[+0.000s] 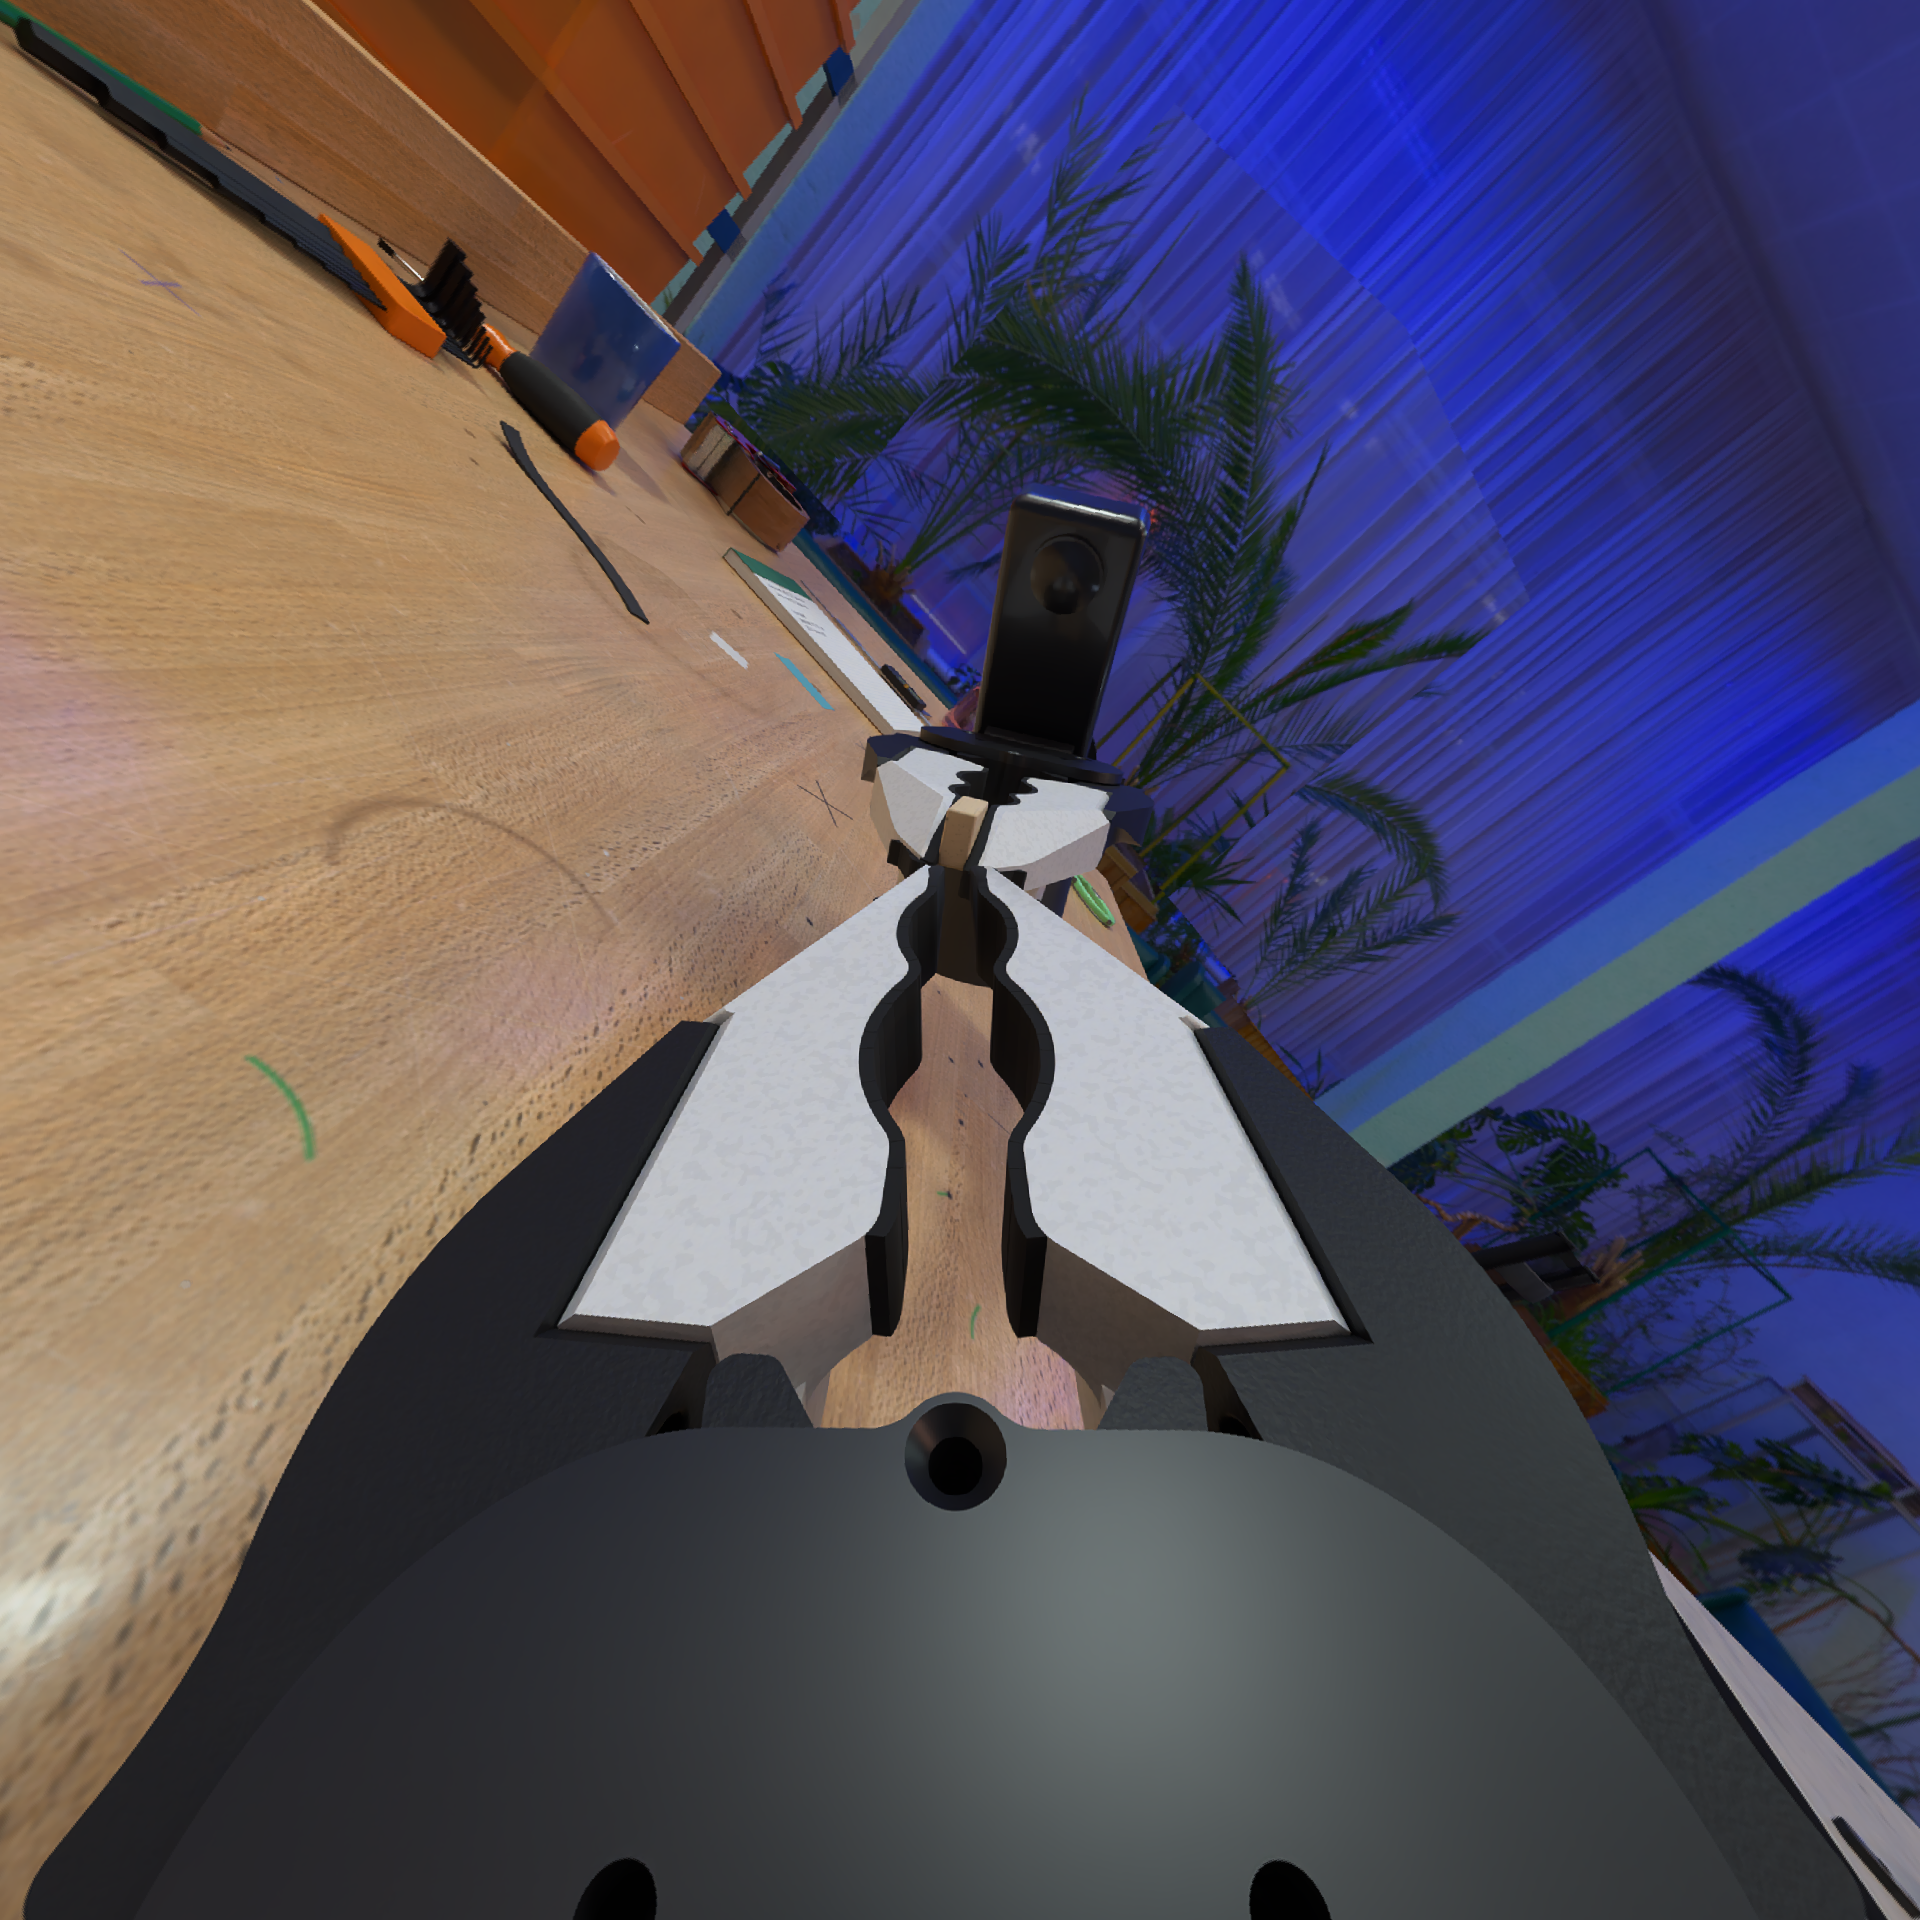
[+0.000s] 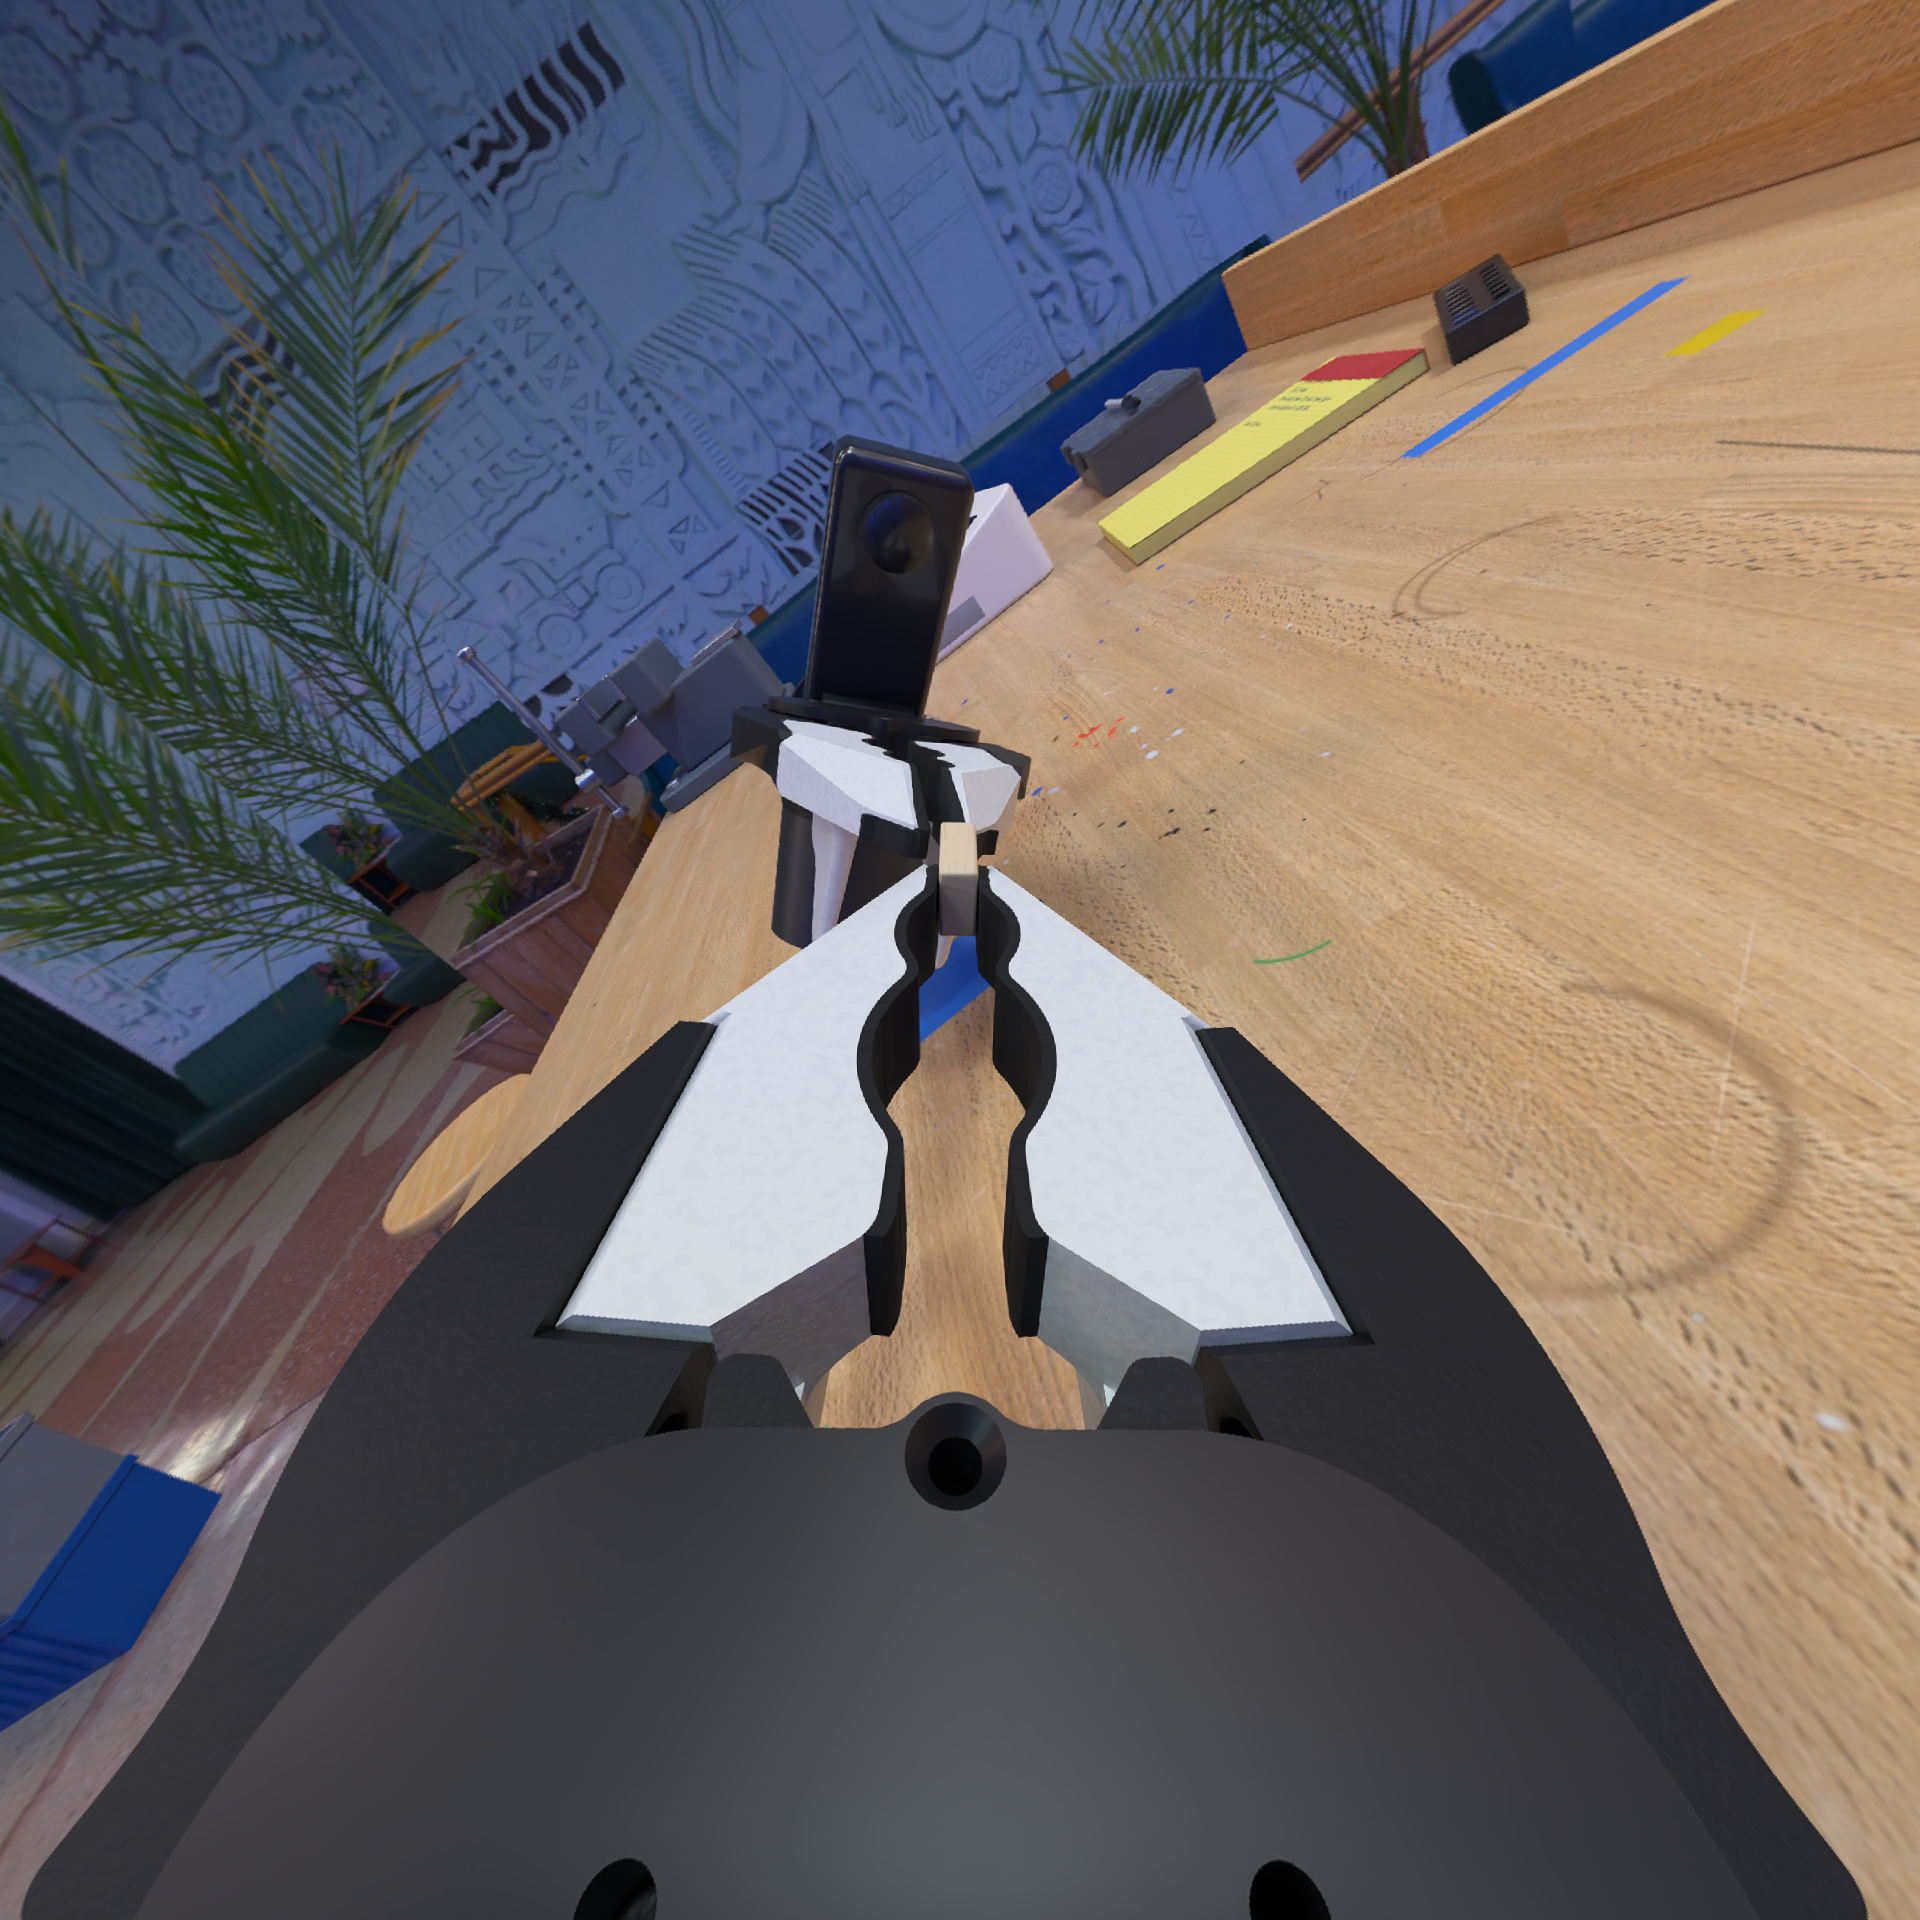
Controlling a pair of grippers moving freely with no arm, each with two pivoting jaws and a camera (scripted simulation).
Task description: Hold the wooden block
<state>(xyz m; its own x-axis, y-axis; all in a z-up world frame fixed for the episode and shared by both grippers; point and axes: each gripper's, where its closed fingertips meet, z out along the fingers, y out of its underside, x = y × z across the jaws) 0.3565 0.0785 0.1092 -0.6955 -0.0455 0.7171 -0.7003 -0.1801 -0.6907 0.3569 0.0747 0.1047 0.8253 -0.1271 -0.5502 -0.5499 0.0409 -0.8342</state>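
A small pale wooden block (image 1: 964, 831) is held above the wooden table (image 1: 364, 779) between my two grippers, which face each other tip to tip. In the left wrist view my left gripper (image 1: 958, 883) is shut on the near end of the block. My right gripper (image 1: 977, 802), with its black camera upright behind it, is shut on the far end. In the right wrist view the block (image 2: 958, 875) sits between the tips of my right gripper (image 2: 958, 896), and my left gripper (image 2: 940, 805) grips it from the far side. The middle of the block is hidden by the fingers.
In the left wrist view an orange-and-black screwdriver (image 1: 556, 405), a blue translucent cup (image 1: 608, 338), a black strip (image 1: 571, 520) and a notepad (image 1: 821, 634) lie at the back. In the right wrist view there are a yellow notepad (image 2: 1247, 457), a grey box (image 2: 1138, 426), a black vented box (image 2: 1481, 307) and a grey vise (image 2: 665, 707) at the table edge.
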